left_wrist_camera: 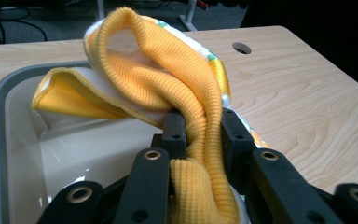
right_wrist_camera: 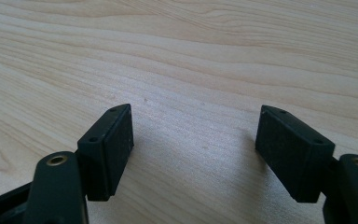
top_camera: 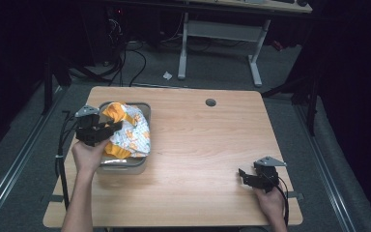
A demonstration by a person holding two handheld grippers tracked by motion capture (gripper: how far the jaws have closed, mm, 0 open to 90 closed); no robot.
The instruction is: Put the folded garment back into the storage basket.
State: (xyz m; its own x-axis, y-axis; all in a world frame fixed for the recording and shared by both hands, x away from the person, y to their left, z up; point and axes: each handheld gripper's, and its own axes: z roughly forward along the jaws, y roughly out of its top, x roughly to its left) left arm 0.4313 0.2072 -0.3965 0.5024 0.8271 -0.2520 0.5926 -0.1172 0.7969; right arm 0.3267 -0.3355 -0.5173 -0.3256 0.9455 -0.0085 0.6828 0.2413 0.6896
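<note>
Item: yellow garment [left_wrist_camera: 168, 84], ribbed knit trim with a white printed body. Location: bunched in and over the grey bin [top_camera: 125, 166] at the left of the wooden surface [top_camera: 207, 145], part of it spilling over the bin's right rim. In my left gripper view a thick yellow ribbed fold runs up between my jaws and arches over the bin's pale interior [left_wrist_camera: 23, 154].

Left gripper [top_camera: 107, 128]: my jaws are clamped on that ribbed fold, one pad on either side of it. Held above the bin's left half by my left hand [top_camera: 88, 155].

Right gripper [top_camera: 244, 175]: my jaws are spread wide with nothing between them, bare wood grain beneath. It sits low near the front right corner of the surface, well apart from the bin; whether the tips touch the wood I cannot tell.

Other: round cable hole [top_camera: 210, 102] near the far edge.
</note>
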